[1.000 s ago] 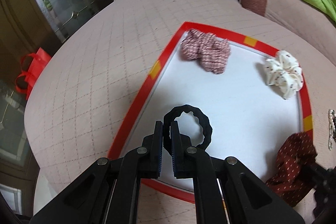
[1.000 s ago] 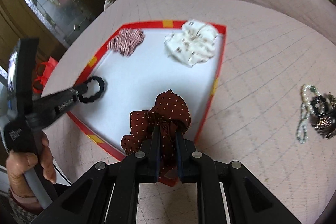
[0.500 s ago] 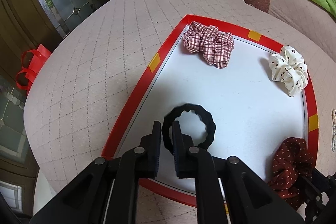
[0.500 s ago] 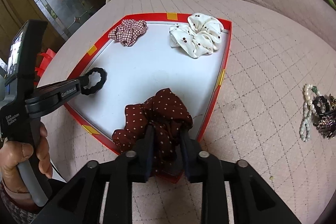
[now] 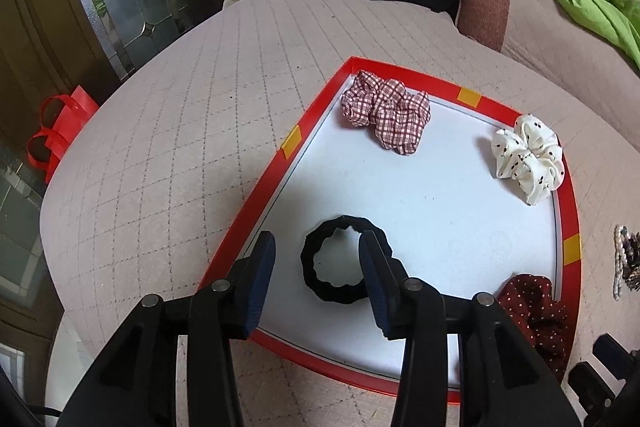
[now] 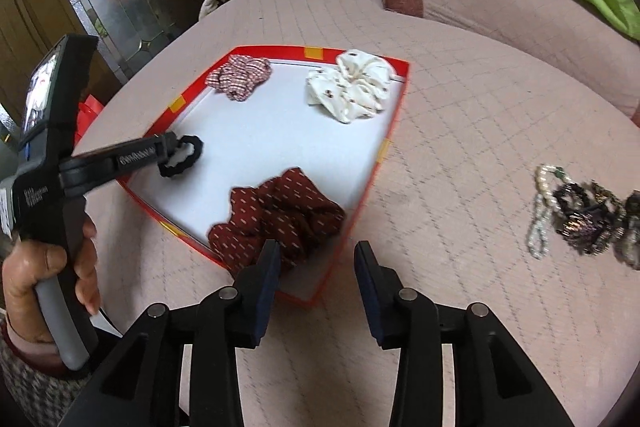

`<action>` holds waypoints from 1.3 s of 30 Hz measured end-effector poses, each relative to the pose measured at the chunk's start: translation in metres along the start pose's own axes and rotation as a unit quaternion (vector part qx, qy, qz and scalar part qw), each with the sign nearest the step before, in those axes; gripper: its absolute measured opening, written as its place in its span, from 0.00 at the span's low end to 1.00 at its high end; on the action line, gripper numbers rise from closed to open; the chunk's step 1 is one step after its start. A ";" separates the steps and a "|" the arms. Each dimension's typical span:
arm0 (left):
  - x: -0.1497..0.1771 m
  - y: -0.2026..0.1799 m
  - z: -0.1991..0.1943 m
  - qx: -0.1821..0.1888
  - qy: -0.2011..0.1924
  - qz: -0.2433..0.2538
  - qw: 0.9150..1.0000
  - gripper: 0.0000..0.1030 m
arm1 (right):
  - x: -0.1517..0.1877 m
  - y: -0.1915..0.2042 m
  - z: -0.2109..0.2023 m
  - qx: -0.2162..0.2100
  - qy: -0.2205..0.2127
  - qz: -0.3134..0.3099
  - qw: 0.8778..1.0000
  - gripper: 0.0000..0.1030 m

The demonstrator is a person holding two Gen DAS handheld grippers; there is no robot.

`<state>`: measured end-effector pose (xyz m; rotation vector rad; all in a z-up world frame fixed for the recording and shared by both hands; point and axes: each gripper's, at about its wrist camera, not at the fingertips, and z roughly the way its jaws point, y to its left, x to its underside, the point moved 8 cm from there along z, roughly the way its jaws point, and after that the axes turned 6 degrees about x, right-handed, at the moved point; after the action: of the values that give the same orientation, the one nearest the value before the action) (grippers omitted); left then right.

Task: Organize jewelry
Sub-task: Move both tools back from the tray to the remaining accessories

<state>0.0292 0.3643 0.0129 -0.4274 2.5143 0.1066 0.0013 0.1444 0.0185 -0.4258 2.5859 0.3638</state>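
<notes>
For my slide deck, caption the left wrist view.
Open left claw astride a black hair tie on the red-rimmed tray, three scrunchies at its other corners.

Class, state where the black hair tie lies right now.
In the left wrist view, the black hair tie lies on the tray, near its left rim, between the left gripper's open fingers.

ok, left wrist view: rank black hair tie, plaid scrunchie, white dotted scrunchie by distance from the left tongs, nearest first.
1. black hair tie: on the tray between the open left tongs.
2. plaid scrunchie: tray's far left corner.
3. white dotted scrunchie: far right corner, marginally farther; close to the plaid one.
</notes>
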 end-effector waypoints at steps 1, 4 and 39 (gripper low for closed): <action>0.000 0.001 -0.002 0.001 -0.004 -0.002 1.000 0.41 | 0.002 -0.004 -0.002 0.005 -0.001 0.000 1.000 0.41; -0.002 -0.001 -0.010 0.006 -0.017 -0.006 1.000 0.41 | 0.008 -0.019 -0.010 0.023 -0.005 0.004 1.000 0.41; 0.088 -0.293 -0.098 0.184 0.013 0.212 0.960 0.46 | 0.142 -0.308 -0.092 0.155 -0.022 0.216 0.964 0.45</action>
<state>0.0035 0.0461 0.0501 0.2631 2.5371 -0.2014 -0.0446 -0.2009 -0.0300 0.2579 2.6150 0.1045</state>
